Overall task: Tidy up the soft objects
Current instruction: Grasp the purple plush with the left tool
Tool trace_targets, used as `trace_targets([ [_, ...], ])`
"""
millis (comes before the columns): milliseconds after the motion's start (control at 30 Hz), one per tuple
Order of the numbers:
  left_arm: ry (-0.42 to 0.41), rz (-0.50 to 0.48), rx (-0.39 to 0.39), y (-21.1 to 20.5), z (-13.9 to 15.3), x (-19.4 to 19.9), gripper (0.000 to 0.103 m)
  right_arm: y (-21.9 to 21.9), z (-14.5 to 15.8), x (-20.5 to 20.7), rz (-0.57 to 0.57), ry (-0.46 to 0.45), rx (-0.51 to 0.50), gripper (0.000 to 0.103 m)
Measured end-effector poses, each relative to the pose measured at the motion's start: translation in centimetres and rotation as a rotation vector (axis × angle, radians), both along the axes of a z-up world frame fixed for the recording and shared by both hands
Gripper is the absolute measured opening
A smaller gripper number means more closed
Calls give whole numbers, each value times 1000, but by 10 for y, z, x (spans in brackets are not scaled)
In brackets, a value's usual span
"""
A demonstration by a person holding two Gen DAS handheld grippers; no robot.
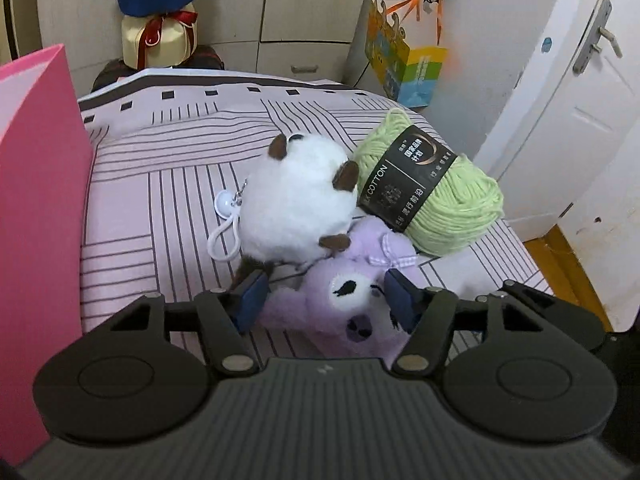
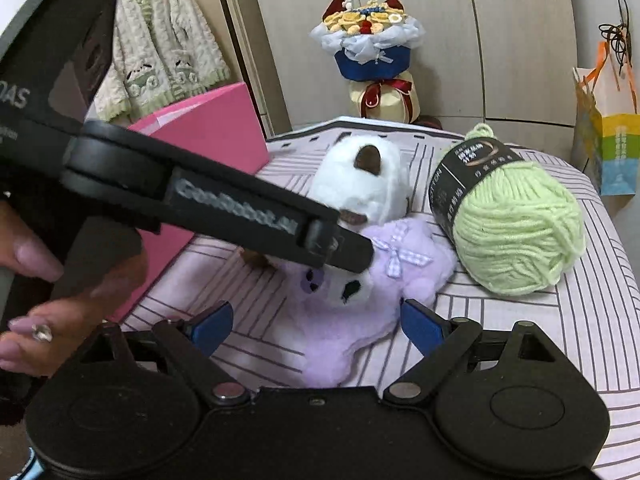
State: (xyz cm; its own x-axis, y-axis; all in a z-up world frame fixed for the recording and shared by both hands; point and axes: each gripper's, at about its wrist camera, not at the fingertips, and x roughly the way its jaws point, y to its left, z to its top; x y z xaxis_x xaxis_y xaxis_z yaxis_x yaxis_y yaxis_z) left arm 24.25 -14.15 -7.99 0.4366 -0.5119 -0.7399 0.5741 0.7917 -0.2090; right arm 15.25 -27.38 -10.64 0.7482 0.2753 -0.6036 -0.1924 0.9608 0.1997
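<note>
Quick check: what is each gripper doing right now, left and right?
Left gripper: jaws astride the purple plush toy's head; whether the pads press it cannot be told.
Right gripper: jaws open, either side of the same toy, holding nothing.

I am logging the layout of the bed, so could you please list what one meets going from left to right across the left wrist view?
pink box → white keychain ball → white plush toy → green yarn skein → white door. The purple plush toy lies below the white one, so I leave it out.
</note>
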Motion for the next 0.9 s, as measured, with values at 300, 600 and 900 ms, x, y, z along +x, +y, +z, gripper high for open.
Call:
trace_targets([
  [300, 43, -17, -54, 3, -4, -8, 45, 8, -4, -1, -57, -17, -90, 64],
  [600, 16, -15, -64, 6, -5, -30, 45, 10, -3, -8, -79, -27, -77, 59],
  [900, 59, -37, -62, 20, -4, -59, 49, 17, -1, -42, -40, -20, -74, 59],
])
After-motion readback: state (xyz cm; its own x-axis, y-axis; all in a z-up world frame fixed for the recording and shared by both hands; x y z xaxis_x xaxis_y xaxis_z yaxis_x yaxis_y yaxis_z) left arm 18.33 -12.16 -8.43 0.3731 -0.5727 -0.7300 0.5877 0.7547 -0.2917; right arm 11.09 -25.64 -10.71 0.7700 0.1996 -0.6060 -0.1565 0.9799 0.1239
